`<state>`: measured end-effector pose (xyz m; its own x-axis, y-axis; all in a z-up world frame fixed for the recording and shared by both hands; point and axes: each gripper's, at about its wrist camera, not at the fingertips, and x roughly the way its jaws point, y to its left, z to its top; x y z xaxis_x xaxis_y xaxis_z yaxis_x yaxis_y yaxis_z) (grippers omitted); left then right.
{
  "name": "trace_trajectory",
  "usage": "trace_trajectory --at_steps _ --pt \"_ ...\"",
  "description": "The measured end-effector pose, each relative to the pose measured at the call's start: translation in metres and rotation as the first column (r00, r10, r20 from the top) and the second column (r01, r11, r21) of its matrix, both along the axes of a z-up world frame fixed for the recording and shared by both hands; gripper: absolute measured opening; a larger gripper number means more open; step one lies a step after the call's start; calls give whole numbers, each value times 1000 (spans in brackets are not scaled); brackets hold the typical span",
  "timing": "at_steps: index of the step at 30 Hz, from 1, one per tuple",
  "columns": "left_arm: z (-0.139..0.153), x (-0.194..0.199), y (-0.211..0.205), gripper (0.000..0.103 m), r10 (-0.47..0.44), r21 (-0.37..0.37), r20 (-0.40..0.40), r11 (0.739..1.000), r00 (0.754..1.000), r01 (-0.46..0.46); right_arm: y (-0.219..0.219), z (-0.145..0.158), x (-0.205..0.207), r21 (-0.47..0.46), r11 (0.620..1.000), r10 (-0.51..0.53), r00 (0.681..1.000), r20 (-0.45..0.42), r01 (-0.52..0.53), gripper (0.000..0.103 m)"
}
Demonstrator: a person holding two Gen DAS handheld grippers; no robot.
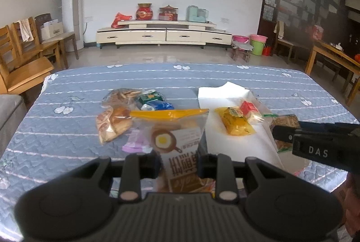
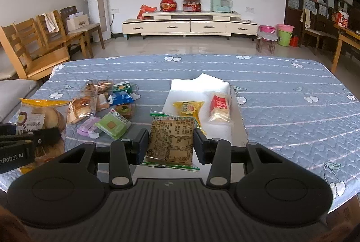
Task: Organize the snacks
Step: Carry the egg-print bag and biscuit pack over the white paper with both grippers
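My left gripper (image 1: 180,165) is shut on a yellow-topped cake packet with a fried-egg picture (image 1: 177,138), held above the blue quilted table; it also shows in the right wrist view (image 2: 40,116). My right gripper (image 2: 171,145) is shut on a brown cracker packet (image 2: 172,140), held near the front edge of a white sheet (image 2: 198,86). On the sheet lie a yellow packet (image 2: 187,108) and a red-and-clear packet (image 2: 219,107). A loose pile of snacks (image 2: 105,102) lies left of the sheet.
The blue quilted table (image 2: 281,93) runs far right and back. Wooden chairs (image 2: 40,48) stand to the left, a wooden table (image 1: 333,57) to the right. A cream TV cabinet (image 2: 189,23) lines the far wall.
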<state>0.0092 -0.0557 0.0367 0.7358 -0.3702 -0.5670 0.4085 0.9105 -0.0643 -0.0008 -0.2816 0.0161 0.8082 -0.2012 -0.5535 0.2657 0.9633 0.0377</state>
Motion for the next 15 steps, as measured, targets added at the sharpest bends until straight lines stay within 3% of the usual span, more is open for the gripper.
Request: trace_trajectory --at_steps 15 --pt "-3 6 -36 28 -80 25 1 996 997 80 -17 -5 -2 12 998 -60 998 -7 60 52"
